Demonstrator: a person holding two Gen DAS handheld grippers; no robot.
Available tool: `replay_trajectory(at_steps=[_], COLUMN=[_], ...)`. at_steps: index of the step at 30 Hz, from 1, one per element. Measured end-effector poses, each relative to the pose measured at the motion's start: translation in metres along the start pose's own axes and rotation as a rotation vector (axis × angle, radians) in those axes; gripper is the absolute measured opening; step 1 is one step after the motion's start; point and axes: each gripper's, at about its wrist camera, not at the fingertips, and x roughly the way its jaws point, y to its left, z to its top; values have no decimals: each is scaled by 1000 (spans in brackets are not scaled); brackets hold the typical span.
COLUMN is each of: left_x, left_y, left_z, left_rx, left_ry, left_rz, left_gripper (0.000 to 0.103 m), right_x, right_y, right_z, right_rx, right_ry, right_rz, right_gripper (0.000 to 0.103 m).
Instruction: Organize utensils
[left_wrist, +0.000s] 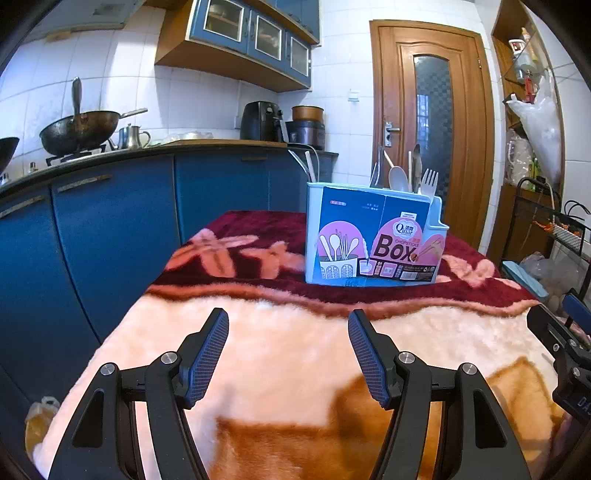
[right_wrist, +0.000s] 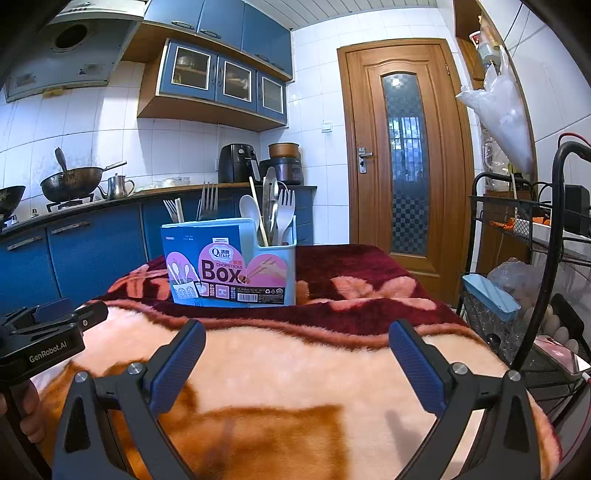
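Observation:
A light blue chopstick box (left_wrist: 373, 240) with a "Qinar Box" label stands upright on the blanket-covered table (left_wrist: 280, 354). Spoons, forks and chopsticks (left_wrist: 410, 173) stick up out of it. It also shows in the right wrist view (right_wrist: 229, 266), with its utensils (right_wrist: 273, 210) in the right compartment and forks (right_wrist: 207, 201) behind the label. My left gripper (left_wrist: 288, 321) is open and empty, hovering above the blanket short of the box. My right gripper (right_wrist: 297, 332) is open and empty, likewise short of the box.
Blue kitchen cabinets (left_wrist: 110, 229) with a wok (left_wrist: 79, 129) on the stove run along the left. A wooden door (right_wrist: 402, 162) stands behind. A black wire rack (right_wrist: 524, 295) with bags stands at the table's right. The left gripper's body (right_wrist: 40, 339) shows at the right view's left edge.

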Motion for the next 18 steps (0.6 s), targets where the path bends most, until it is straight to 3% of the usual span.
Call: replay_trajectory(at_steps=[18], left_x=[2], left_y=[-2], left_z=[-1], left_rx=[7], left_ry=[12], left_rz=[-7], left_gripper=[68], right_x=[0], right_y=[0], right_z=[0], right_rx=[1], right_ry=[-4], right_rz=[-3], right_gripper=[101])
